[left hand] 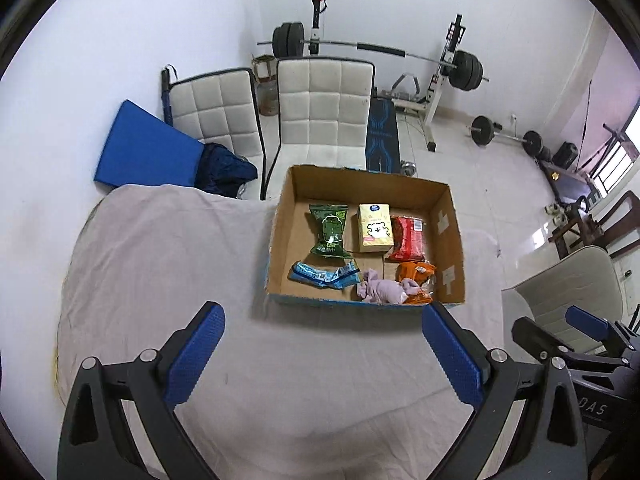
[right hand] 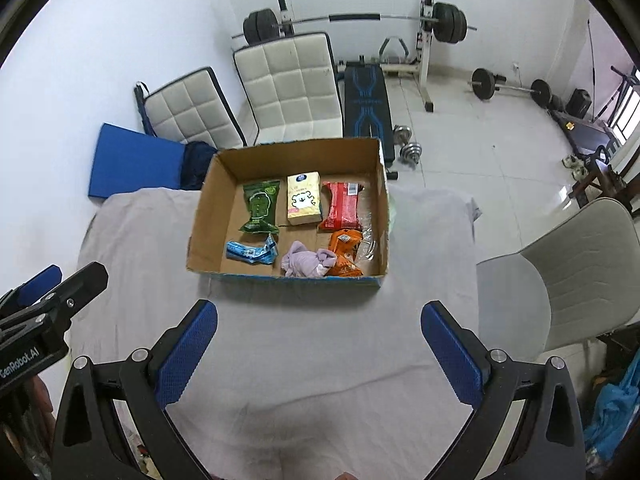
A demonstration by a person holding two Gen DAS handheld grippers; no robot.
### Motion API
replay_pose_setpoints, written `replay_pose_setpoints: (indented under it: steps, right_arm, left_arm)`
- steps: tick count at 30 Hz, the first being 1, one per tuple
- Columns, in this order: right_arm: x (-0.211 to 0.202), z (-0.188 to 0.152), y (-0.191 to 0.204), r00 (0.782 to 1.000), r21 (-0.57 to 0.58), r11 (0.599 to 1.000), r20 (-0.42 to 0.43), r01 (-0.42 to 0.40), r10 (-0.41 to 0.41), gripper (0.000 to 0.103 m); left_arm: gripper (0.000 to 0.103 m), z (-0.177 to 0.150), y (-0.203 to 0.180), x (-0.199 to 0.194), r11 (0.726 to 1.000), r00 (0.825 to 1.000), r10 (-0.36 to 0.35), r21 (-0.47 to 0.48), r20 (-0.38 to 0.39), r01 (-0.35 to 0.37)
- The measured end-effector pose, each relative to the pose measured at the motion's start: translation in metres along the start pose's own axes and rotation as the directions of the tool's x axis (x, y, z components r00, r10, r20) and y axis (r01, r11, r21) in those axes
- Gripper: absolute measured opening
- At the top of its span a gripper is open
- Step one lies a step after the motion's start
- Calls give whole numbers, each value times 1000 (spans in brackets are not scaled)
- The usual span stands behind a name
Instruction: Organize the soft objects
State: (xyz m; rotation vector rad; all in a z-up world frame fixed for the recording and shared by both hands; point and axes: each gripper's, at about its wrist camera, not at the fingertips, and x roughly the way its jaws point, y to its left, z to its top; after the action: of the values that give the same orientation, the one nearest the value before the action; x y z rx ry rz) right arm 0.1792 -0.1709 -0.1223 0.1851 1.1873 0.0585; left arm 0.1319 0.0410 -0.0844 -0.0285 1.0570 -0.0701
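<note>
Six soft items sit in the box (right hand: 208, 204); the cloth-covered surface (right hand: 304, 340) holds nothing else. Left tongs (left hand: 324, 356) and right tongs (right hand: 320, 352) gape wide, empty; sorting looks finished.

Both wrist cameras looked forward and down over the desk (left hand: 168, 264) from near its front edge, left beside right. Both views shared the cardboard box (left hand: 452, 240) (right hand: 208, 216) and weight bench beyond.

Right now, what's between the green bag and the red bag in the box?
The yellow tissue pack with a bear sits between the green bag and red bag, in both views.
</note>
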Motion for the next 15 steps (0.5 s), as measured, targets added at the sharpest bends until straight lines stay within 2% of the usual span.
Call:
replay_pose_setpoints:
  steps: [7,15]
  right_arm:
    - [-63,-25,4,998,-5,1000,55,-2,2,103]
    - [-107,-50,1,997,4,1000,78,12,-12,103]
  left_arm:
    - [101,-16,-3,-44,1000,999,-11,14,42,11]
    - [101,-34,-5,-77,1000,997,-19,23,71,17]
